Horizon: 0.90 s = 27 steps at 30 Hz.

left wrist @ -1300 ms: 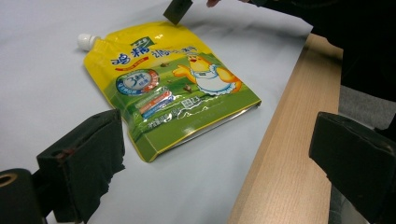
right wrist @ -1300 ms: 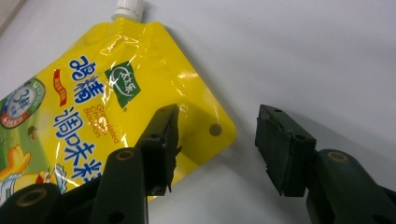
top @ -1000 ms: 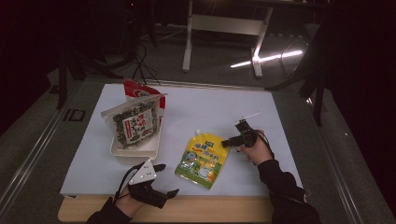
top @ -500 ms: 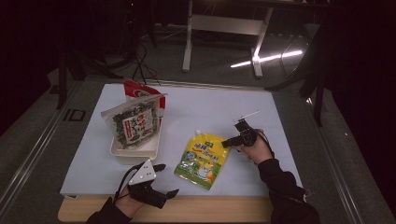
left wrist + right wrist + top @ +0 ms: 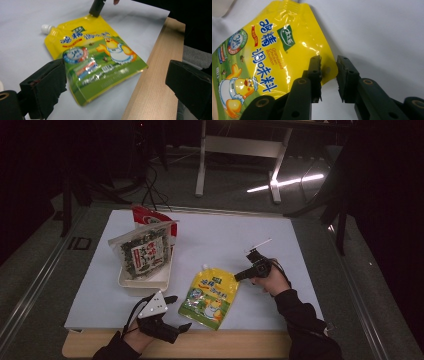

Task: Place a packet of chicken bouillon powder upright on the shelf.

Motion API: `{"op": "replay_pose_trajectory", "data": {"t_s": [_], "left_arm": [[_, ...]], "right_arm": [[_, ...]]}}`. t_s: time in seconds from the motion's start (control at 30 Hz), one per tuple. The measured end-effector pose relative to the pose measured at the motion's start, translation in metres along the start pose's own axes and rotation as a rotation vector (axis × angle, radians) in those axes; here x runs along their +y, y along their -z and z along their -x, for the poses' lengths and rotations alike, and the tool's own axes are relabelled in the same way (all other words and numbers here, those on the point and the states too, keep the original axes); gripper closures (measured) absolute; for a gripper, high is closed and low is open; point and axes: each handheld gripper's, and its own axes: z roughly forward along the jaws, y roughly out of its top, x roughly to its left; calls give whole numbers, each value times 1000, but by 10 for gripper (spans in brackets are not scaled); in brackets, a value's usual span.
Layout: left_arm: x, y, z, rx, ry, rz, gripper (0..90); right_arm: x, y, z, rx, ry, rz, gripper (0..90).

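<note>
Closing right gripper (image 5: 329, 68) straddles pouch (image 5: 209, 293) corner, gap remaining; left gripper (image 5: 120, 82) gapes wide.

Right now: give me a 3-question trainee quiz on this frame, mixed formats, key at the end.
1. True or false: the white tray lies to the right of the yellow pouch in the high view.
2. Multiple choice: what does the right gripper have between its jaws? A) the pouch's white cap B) a corner of the yellow pouch C) the seaweed packet
3. Fill in: the left gripper sits near the table's front ____ edge, jaws spread wide with nothing clamped.

Key
1. False: the tray lies to its left.
2. B: the jaws have just been closing on that corner; a gap remains on one side.
3. wooden
</note>
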Motion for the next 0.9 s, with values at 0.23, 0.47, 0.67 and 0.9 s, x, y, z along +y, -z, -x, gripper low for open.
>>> {"op": "replay_pose_trajectory", "data": {"t_s": [0.23, 0.47, 0.67, 0.9], "left_arm": [[0, 0, 0, 0, -2, -4, 44], [0, -1, 0, 3, 4, -2, 44], [1, -1, -1, -2, 2, 11, 45], [3, -2, -6, -18, 30, 15, 48]], "right_arm": [[0, -5, -6, -4, 38, -15, 900], [6, 9, -32, -87, 151, 23, 900], [10, 20, -46, -97, 196, 58, 900], [11, 38, -60, -98, 249, 96, 900]]}}
